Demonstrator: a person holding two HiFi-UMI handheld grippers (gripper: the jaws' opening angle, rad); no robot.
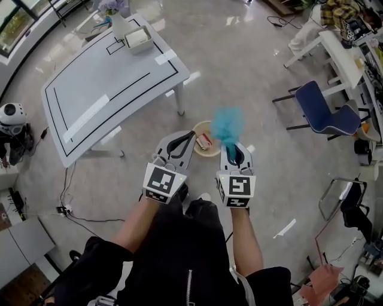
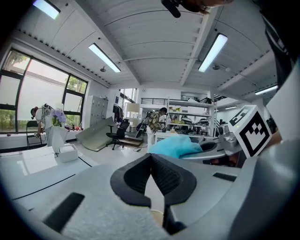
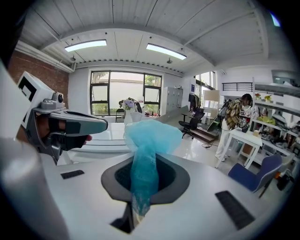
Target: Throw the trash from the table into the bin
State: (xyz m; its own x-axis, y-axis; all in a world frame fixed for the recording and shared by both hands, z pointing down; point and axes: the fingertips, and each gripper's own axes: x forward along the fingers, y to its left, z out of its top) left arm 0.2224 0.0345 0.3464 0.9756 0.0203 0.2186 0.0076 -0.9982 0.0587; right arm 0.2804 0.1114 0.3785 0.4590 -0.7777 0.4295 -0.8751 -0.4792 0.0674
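Note:
My right gripper is shut on a wad of teal netting, which puffs out past the fingertips. It hangs over the far rim of a round beige bin on the floor, and some trash lies inside. In the right gripper view the netting runs down between the pads of that gripper. My left gripper is beside it, over the bin's near left edge. Its tips meet, with nothing seen between them. The white table stands to the left.
A tissue box and a vase of flowers sit at the table's far end. A blue chair and a white desk stand to the right. A person stands at that desk. Cables trail on the floor at left.

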